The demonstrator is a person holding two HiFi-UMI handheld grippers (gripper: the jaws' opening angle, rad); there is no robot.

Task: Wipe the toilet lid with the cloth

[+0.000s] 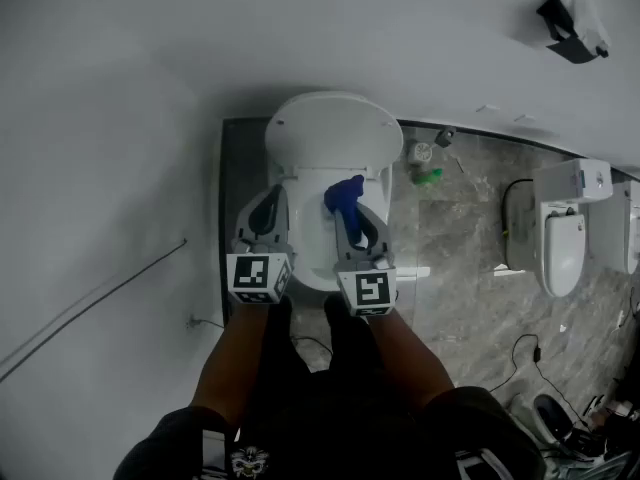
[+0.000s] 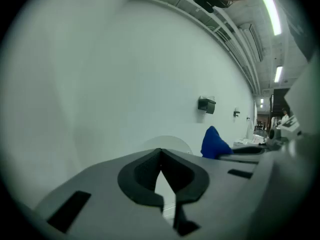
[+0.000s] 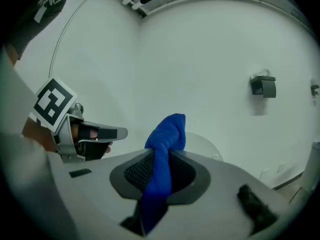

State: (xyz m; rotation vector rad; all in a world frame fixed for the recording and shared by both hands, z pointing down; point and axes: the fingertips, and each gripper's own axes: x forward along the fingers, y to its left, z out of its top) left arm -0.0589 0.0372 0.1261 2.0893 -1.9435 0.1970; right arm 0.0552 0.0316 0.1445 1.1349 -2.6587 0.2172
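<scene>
Over the toilet, in my head view, I hold both tongs side by side. My left gripper is bare. My right gripper has the blue cloth bunched at its tip, near the raised toilet lid. My left gripper view shows its jaws pressed together on nothing, with the cloth off to the right. My right gripper view shows the jaws clenched on the cloth, which sticks up past them, with the lid behind it.

Grey marble-look floor under me: white toilet right in front, small green thing just right of it, another toilet farther right, black cable nearer me
</scene>
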